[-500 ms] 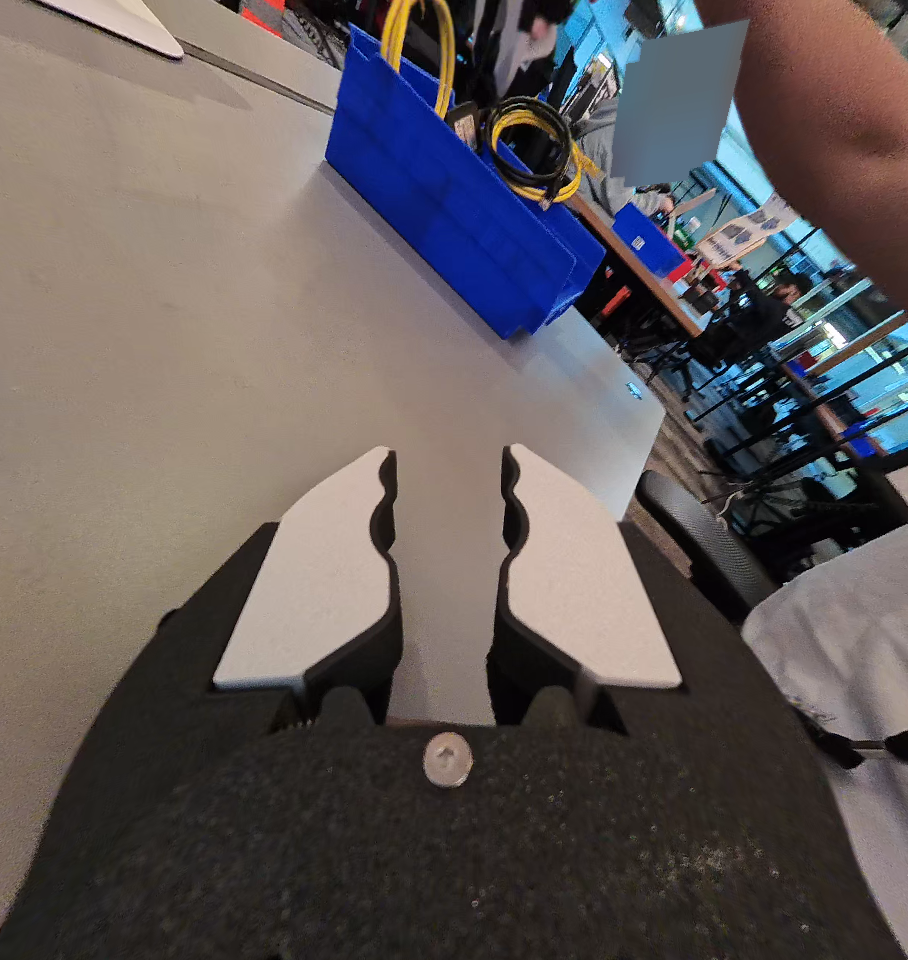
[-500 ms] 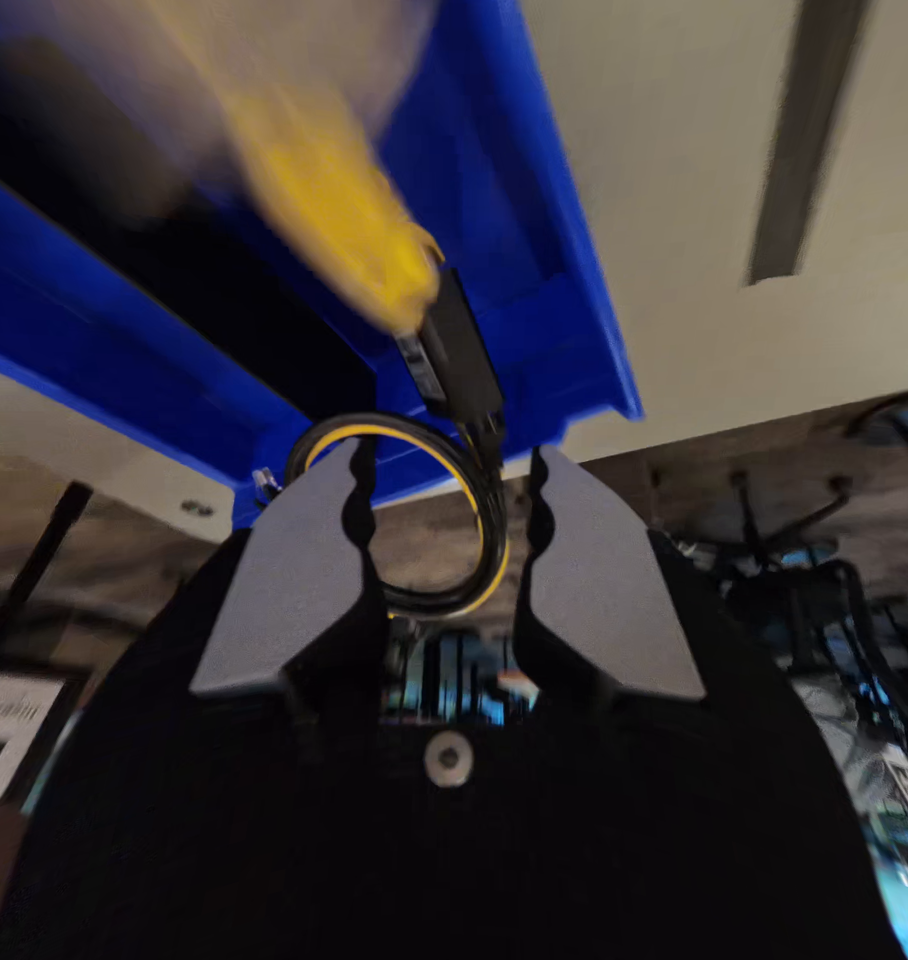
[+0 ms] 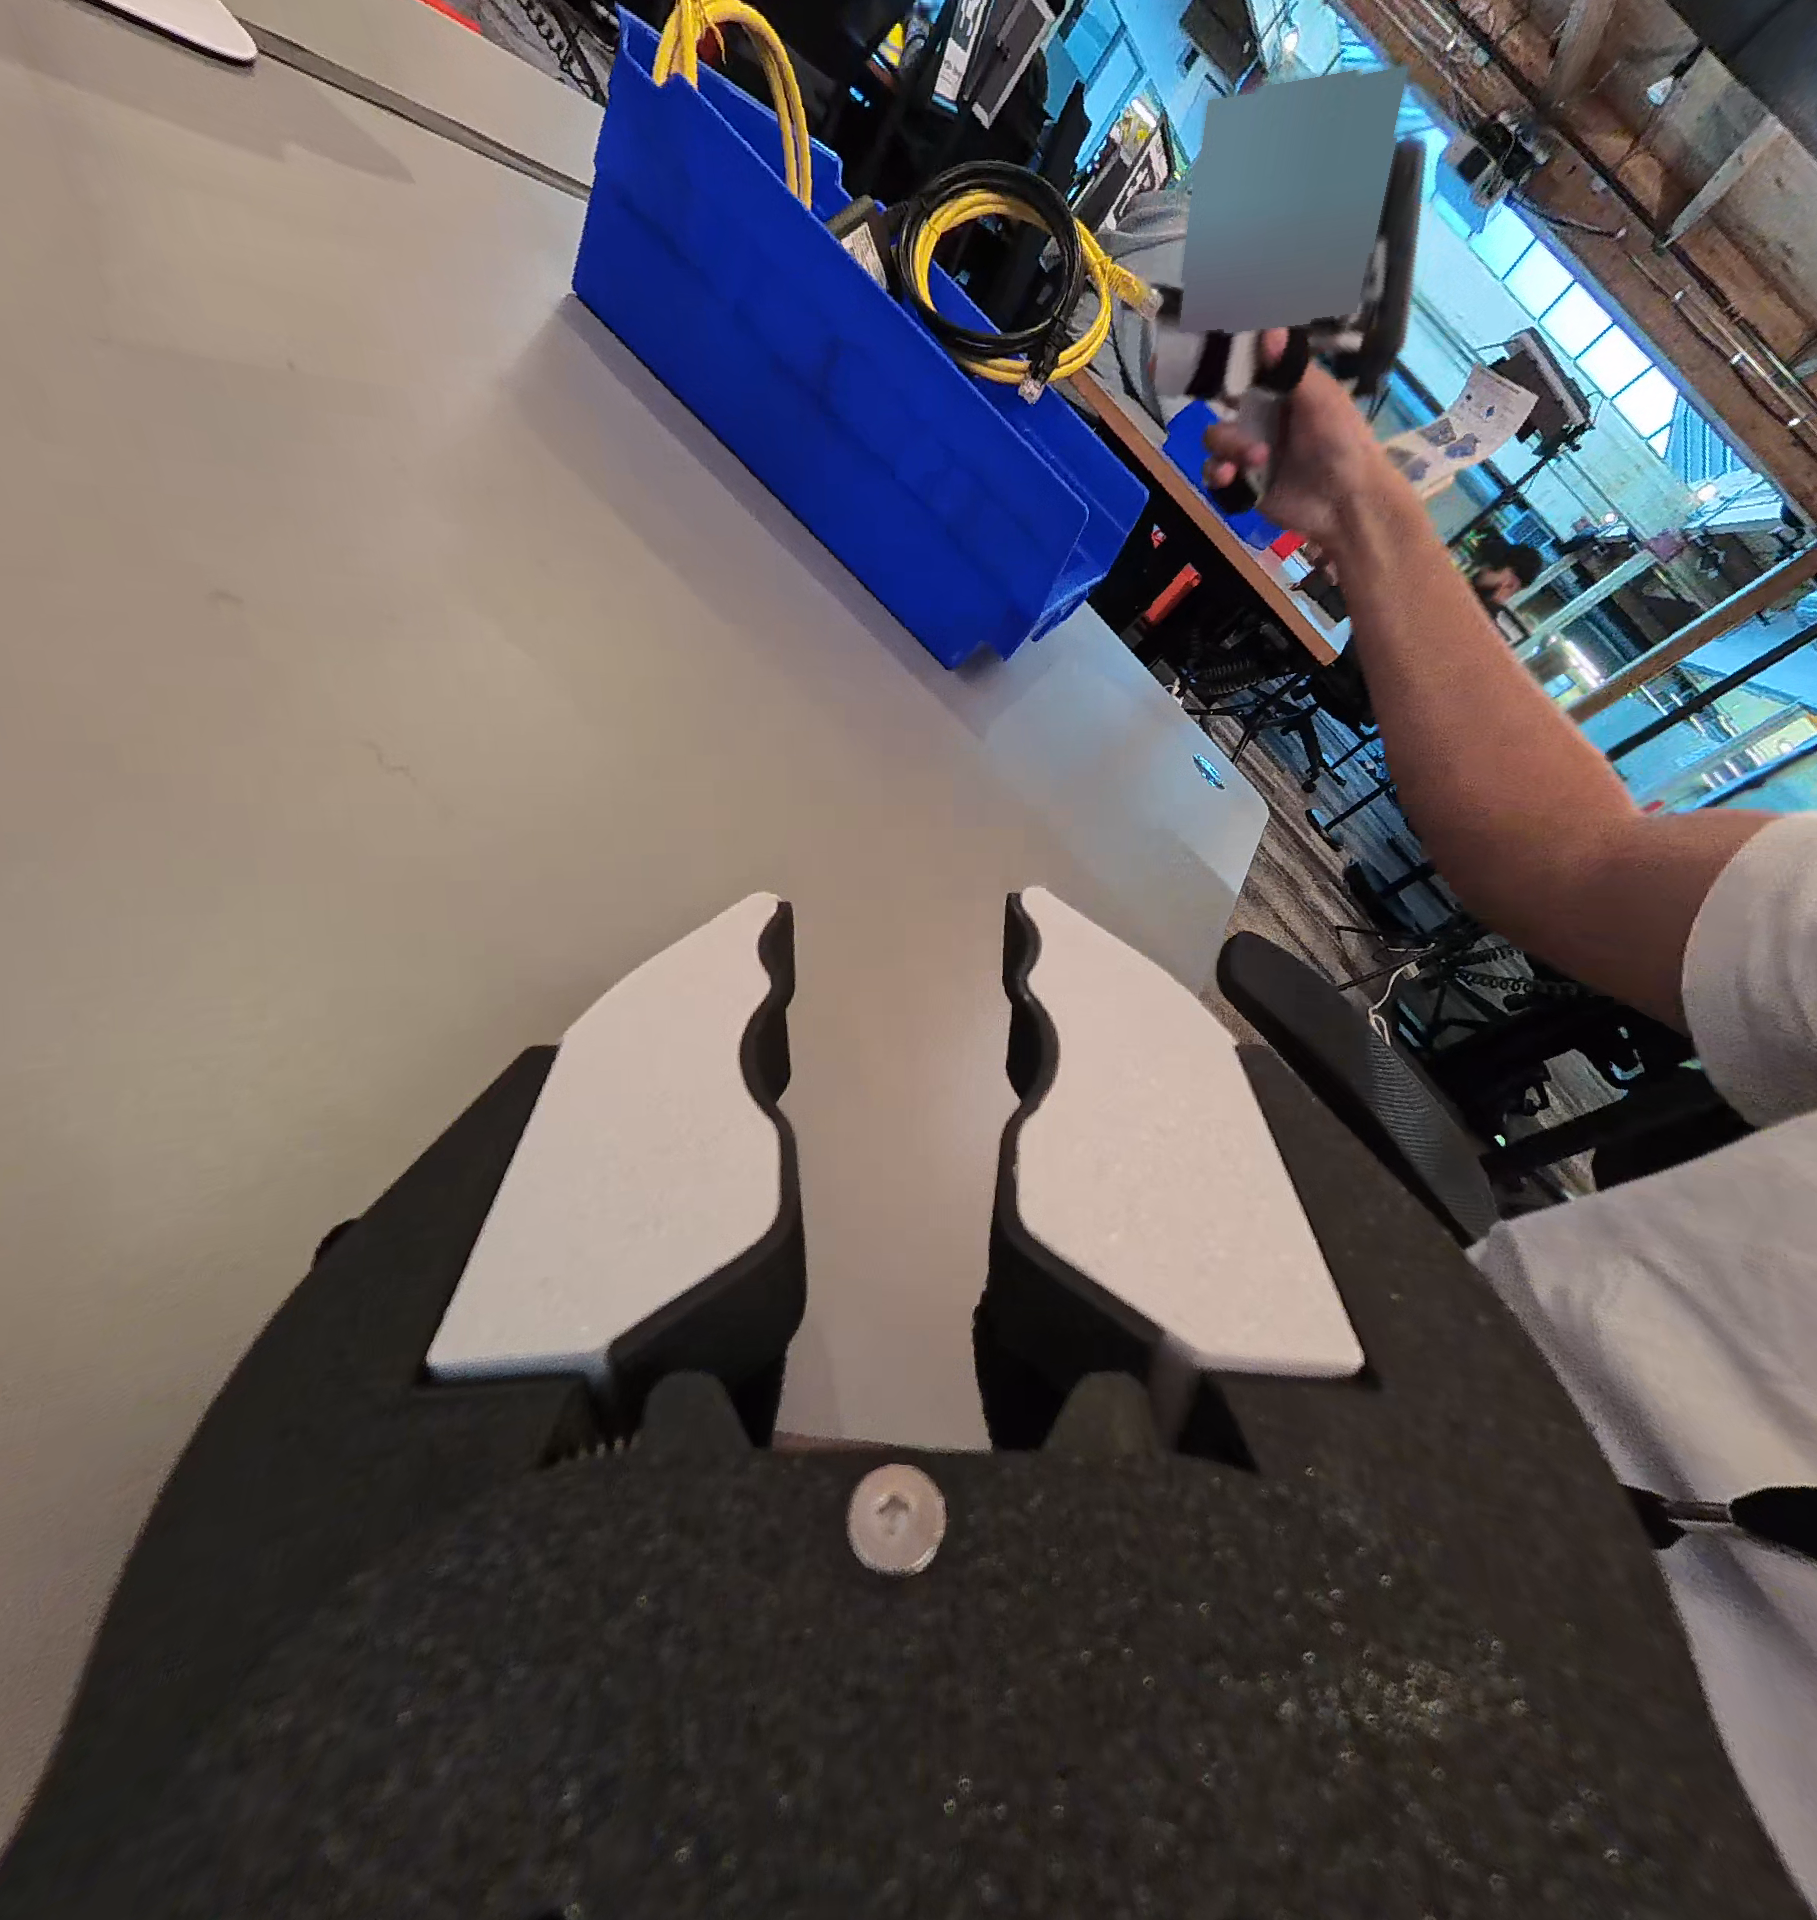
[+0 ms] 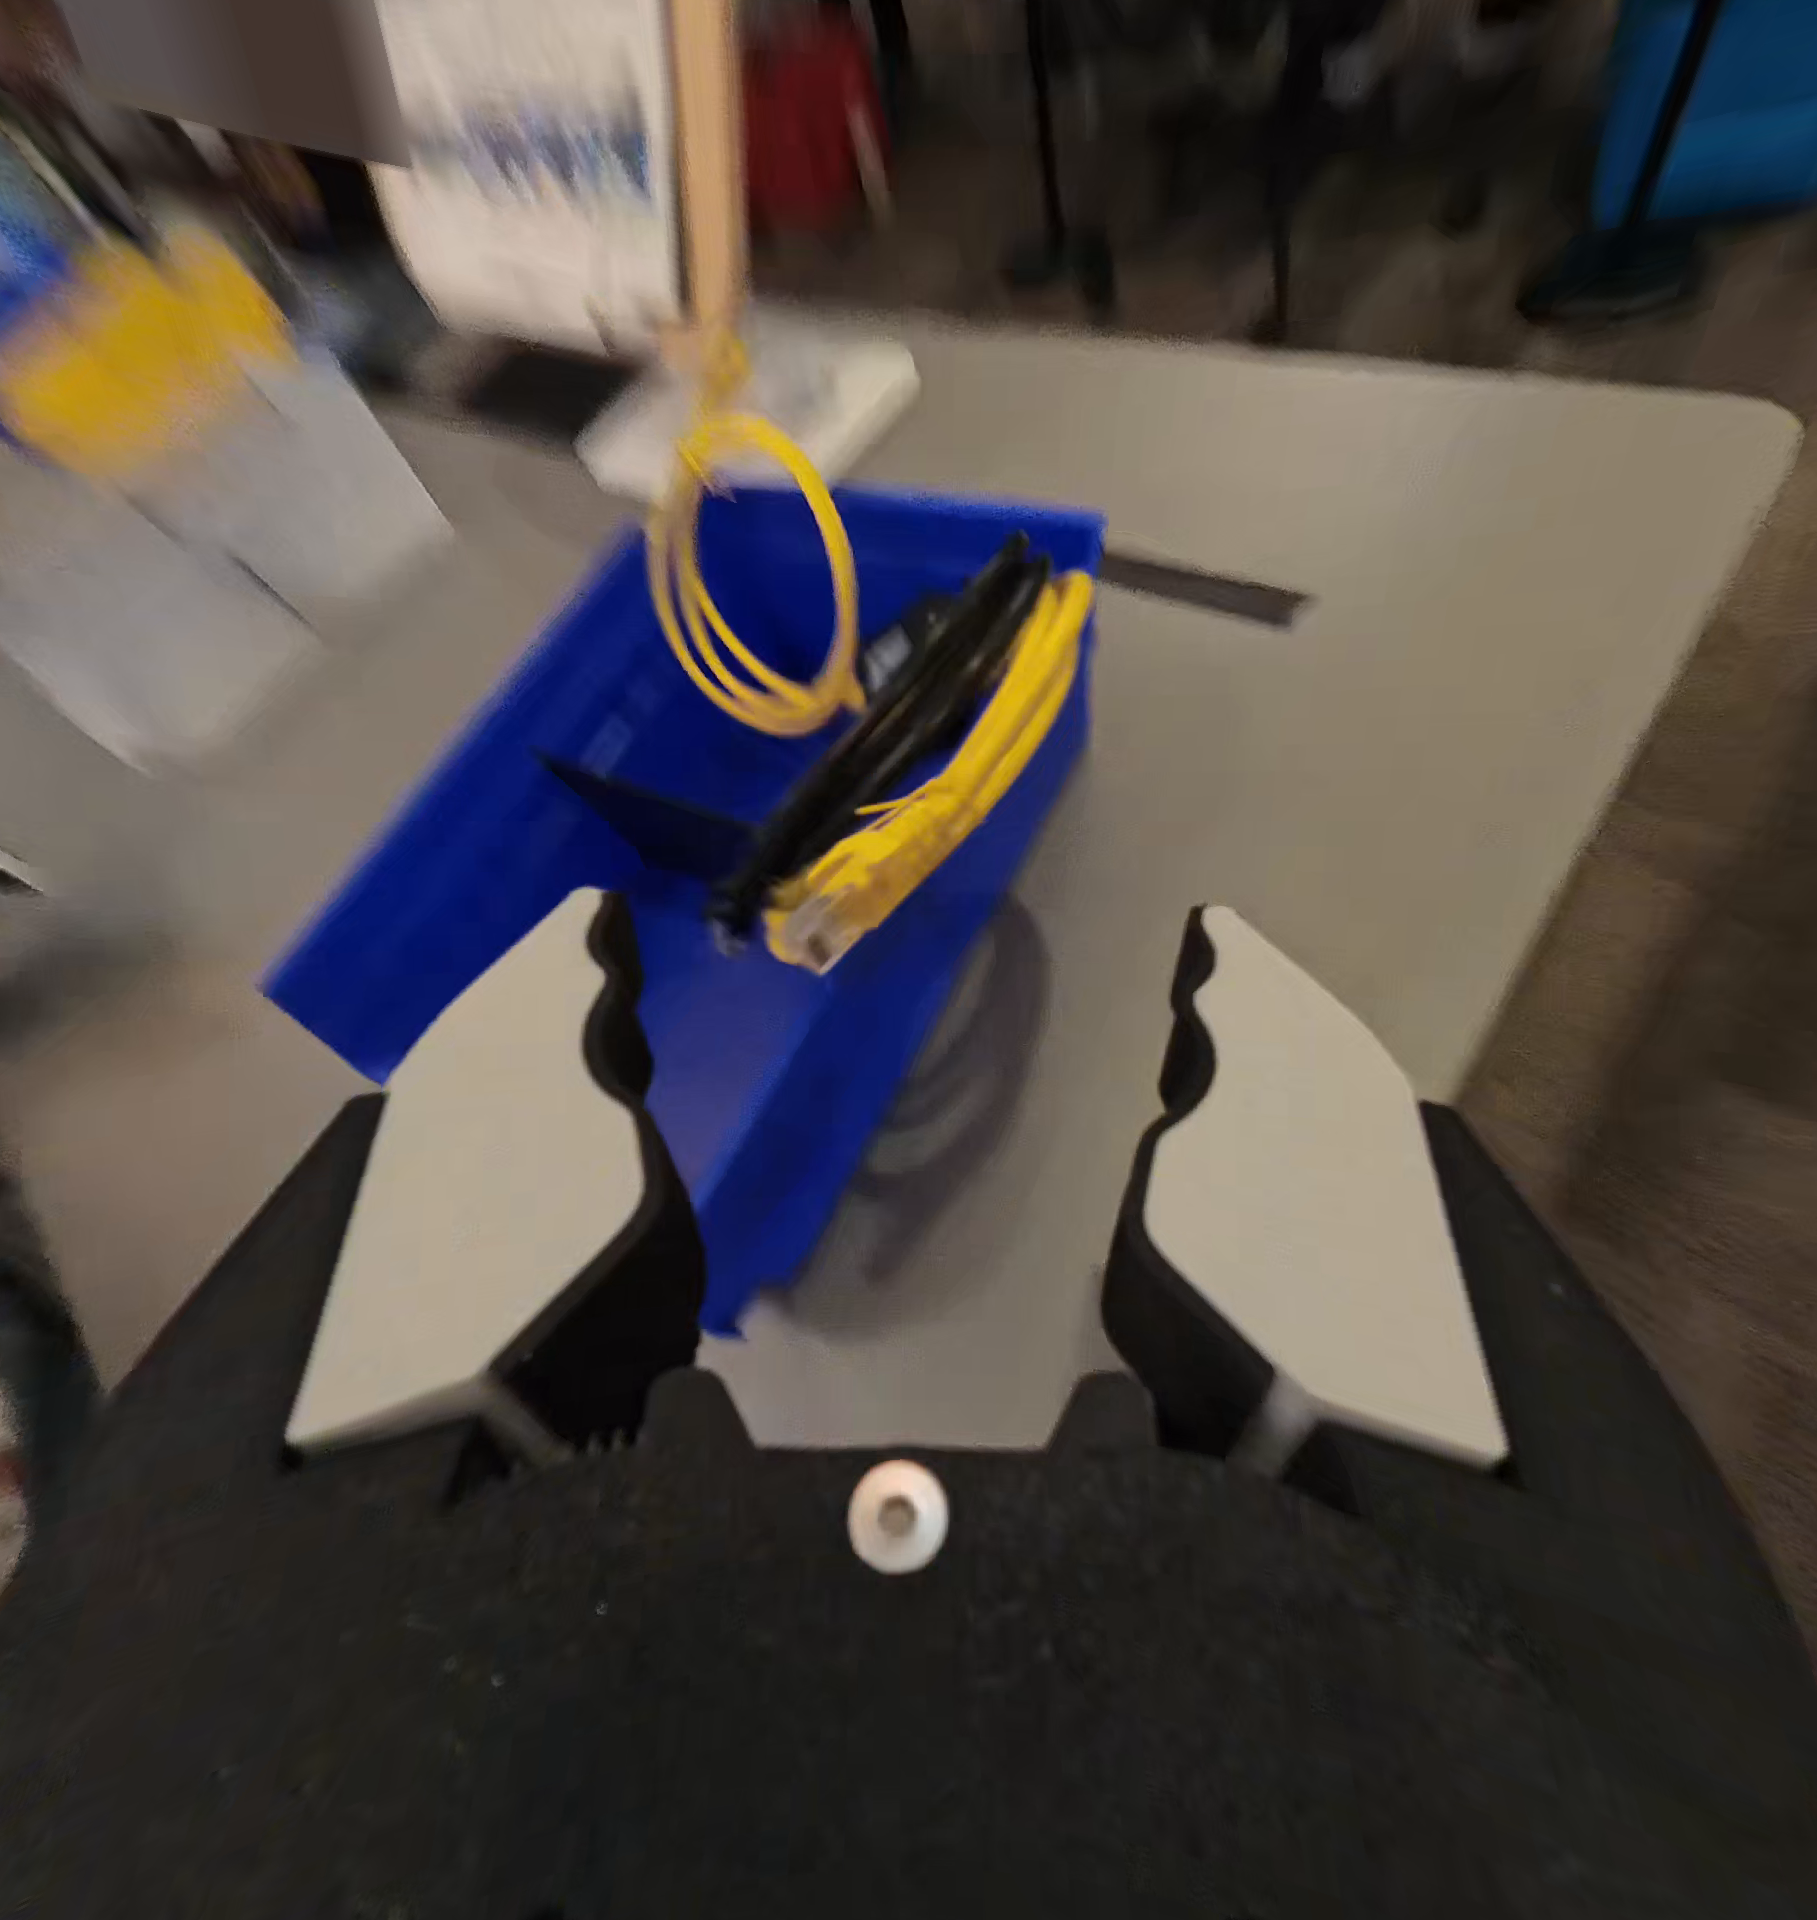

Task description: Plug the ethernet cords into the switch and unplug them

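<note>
Coiled yellow and black ethernet cords (image 4: 945, 790) sit propped in a blue bin (image 4: 530, 831) on the grey table (image 3: 260, 520), easy to reach. Both grippers are empty: right gripper (image 4: 909, 925) spread wide above the bin, left gripper (image 3: 896, 904) part-open over bare table (no switch visible).

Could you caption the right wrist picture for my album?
Open right gripper hovers over a blue bin holding yellow and black cords.

Left wrist view skims low along the grey counter (image 3: 312, 623); right looks down from above; both share the blue plastic bin (image 3: 831, 416) (image 4: 530, 831).
</note>
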Demonstrator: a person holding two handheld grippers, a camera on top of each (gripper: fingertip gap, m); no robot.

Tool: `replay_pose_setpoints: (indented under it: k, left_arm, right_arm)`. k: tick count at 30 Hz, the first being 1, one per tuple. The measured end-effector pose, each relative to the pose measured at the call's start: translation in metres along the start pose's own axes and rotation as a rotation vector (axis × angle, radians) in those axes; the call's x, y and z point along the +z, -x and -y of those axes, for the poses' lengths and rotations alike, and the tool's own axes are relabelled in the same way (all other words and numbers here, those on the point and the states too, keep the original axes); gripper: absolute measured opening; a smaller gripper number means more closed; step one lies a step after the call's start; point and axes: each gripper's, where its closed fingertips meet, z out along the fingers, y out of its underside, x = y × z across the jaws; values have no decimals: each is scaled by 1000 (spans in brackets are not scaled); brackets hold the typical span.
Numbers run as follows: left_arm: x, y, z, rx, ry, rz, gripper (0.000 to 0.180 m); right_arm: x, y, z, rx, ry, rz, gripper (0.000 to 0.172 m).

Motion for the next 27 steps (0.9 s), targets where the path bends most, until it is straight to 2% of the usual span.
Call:
replay_pose_setpoints:
  k: [1, 3, 7, 9, 14, 17, 20, 22, 24, 27]
  left_arm:
    - [2, 0, 0, 2, 4, 0, 38]
    - [6, 0, -2, 5, 16, -5, 38]
    - [12, -3, -5, 42, 43, 2, 38]
    - [13, -3, -5, 70, 49, 20, 38]
    - [10, -2, -9, 77, 55, 39, 38]
    - [7, -1, -9, 53, 47, 34, 38]
    - [3, -1, -6, 33, 28, 28, 38]
    - [3, 0, -6, 30, 27, 30, 38]
    - [3, 0, -7, 35, 35, 33, 38]
    - [2, -1, -8, 37, 37, 30, 38]
  right_arm:
    - [-3, 5, -3, 31, -123, 55, 94]
    - [1, 12, -12, 54, -242, 118, 81]
    - [34, 42, -13, 155, -217, 336, 82]
    - [45, 56, 1, 119, -203, 354, 76]
    - [73, 66, 43, -36, -49, 68, 27]
    - [106, 68, 52, 14, 161, -90, 26]
    - [140, 64, 59, -9, 303, -219, 22]
    - [164, 65, 52, 8, 414, -231, 17]
    - [186, 63, 44, 19, 460, -233, 14]
    - [212, 65, 26, 109, 483, -147, 9]
